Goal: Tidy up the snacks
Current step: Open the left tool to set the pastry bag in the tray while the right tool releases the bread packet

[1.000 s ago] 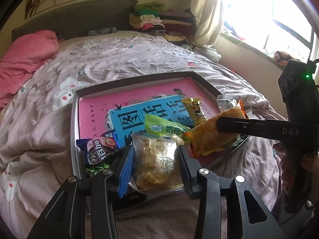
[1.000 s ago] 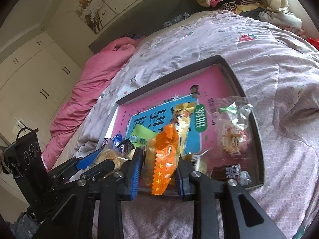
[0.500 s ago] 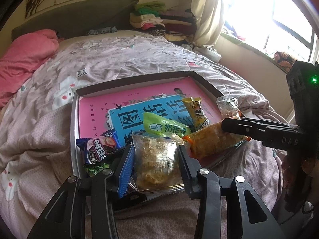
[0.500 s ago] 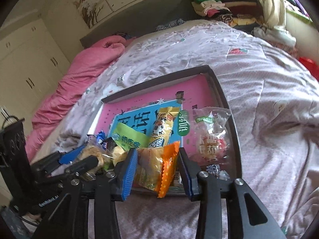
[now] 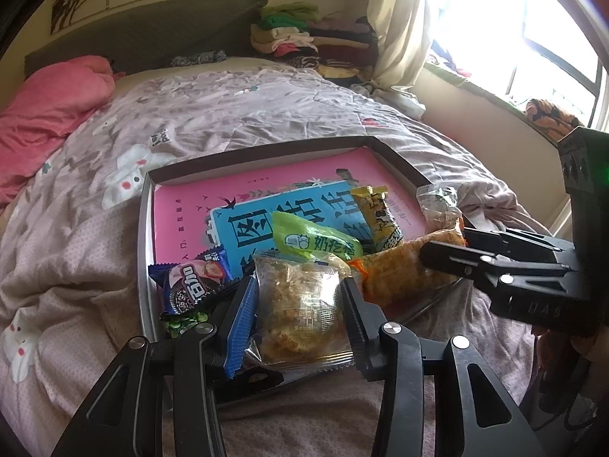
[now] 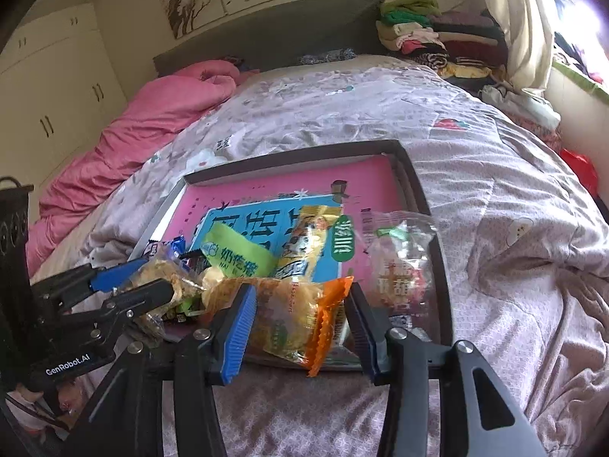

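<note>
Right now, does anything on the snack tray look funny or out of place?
Yes. The snacks are piled at the near edge of the tray, not spread out. The orange packet sticks out over the near rim between the right claw's opening jaws, and the clear packet leans over the right rim.

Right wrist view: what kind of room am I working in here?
A bedroom, it seems: the tray of snacks sits on a bed with a pink duvet, folded clothes stacked by the headboard, and wardrobes alongside.

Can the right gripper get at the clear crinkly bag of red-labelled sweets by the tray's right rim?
Probably yes: the clear bag lies uncovered just beyond the right gripper, whose just-opened jaws still straddle the orange-edged packet.
</note>
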The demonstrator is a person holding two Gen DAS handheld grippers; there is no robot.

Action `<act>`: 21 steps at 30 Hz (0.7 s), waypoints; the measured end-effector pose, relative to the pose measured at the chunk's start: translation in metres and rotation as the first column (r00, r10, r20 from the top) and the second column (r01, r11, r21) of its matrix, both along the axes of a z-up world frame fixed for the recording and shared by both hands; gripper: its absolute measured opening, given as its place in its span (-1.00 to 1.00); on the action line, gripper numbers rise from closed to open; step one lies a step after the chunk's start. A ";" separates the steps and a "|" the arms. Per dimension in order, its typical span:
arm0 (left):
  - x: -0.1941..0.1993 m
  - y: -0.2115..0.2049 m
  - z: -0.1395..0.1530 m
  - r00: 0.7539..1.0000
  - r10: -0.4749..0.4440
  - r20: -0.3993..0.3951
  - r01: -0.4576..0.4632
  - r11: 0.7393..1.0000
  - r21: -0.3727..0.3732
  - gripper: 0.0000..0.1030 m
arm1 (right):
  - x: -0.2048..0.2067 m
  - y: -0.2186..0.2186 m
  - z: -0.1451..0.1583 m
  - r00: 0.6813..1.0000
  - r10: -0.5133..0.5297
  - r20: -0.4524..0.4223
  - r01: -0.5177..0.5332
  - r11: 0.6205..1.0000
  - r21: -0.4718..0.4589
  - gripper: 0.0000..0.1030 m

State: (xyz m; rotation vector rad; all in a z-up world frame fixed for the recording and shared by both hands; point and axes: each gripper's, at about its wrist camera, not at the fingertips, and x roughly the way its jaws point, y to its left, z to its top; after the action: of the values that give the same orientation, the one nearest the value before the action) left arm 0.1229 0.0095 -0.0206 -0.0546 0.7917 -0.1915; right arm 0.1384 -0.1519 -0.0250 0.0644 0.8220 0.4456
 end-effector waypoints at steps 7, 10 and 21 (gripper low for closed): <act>0.000 0.000 0.001 1.000 0.007 -0.003 -0.007 1.000 -0.001 -0.08 | -0.001 0.015 -0.002 0.999 0.035 0.015 -0.035 0.999 -0.038 -0.06; 0.000 0.000 0.001 1.000 0.007 -0.003 -0.007 1.000 -0.003 -0.08 | -0.001 0.018 -0.002 0.999 0.042 0.019 -0.041 0.998 -0.046 -0.04; -0.001 -0.001 0.001 1.000 0.005 -0.006 -0.005 1.000 -0.005 -0.07 | -0.004 0.023 -0.003 0.998 0.044 0.033 -0.041 0.997 -0.071 0.00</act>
State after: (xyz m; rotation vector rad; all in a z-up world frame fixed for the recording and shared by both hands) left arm 0.1223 0.0086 -0.0200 -0.0622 0.7973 -0.1885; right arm 0.1346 -0.1287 -0.0283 -0.0261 0.8057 0.4565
